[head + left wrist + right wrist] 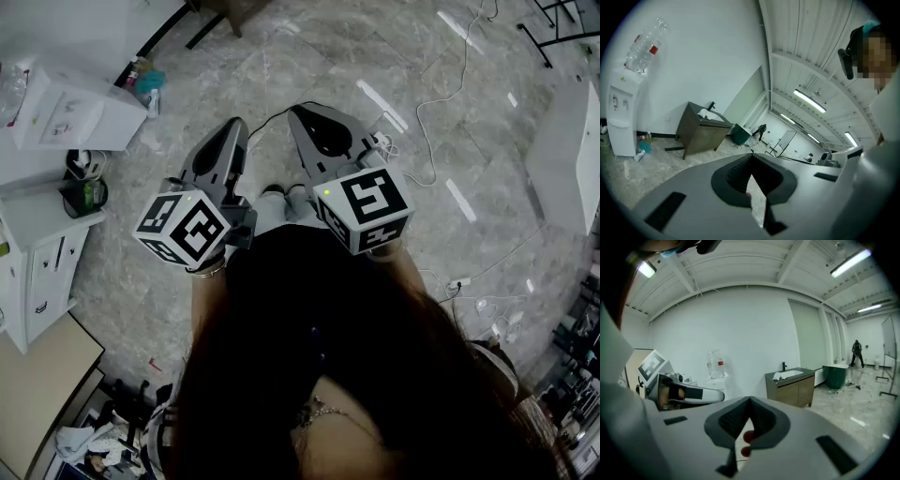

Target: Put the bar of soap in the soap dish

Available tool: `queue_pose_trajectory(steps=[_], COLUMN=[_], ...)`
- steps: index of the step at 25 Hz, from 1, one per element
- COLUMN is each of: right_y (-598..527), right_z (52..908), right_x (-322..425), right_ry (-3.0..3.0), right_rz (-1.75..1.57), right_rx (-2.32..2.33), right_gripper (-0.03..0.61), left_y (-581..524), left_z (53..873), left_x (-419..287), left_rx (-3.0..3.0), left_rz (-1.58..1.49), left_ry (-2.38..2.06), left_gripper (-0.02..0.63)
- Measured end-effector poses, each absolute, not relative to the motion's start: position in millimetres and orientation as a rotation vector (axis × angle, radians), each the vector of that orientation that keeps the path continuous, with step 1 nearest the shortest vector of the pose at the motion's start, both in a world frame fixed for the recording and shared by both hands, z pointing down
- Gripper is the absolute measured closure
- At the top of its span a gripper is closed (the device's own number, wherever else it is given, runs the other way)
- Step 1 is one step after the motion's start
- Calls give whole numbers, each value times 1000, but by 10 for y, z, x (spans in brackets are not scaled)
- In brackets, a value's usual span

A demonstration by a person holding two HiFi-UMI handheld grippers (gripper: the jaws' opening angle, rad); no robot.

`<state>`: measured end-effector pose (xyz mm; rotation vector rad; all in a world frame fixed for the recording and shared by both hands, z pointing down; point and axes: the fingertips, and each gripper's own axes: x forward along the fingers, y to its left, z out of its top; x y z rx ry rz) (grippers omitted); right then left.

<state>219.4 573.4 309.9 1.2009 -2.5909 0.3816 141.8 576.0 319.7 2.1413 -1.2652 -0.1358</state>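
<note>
No bar of soap or soap dish can be made out in any view. In the head view my left gripper [235, 127] and my right gripper [300, 114] are held side by side above the marble floor, both pointing away from me. Both are shut with nothing between their jaws. In the left gripper view the left gripper [752, 157] has its jaws meeting at the tip. In the right gripper view the right gripper [749, 400] is closed the same way. A brown sink cabinet [792, 386] stands ahead by the wall, with a small white thing [777, 376] on its top, too small to identify.
A water dispenser [621, 119] stands against the white wall left of the sink cabinet [701, 133]. A green bin [835, 376] sits to its right. White cabinets [37, 267] and a white box [70, 112] are on my left, cables [441, 103] cross the floor, and a white table [562, 155] is at the right.
</note>
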Motion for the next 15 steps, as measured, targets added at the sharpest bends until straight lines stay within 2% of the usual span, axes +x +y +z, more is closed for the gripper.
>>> queue_pose_trajectory(steps=[15], right_y=[5554], right_z=[3099], right_x=[2380], right_ry=[-2638], right_rz=[435], right_rx=[1193], right_gripper=[561], left_y=[5616], left_z=[3218], left_x=[1598], left_rx=[2127], left_rz=[-132], left_ry=[-1298], left_gripper=[617])
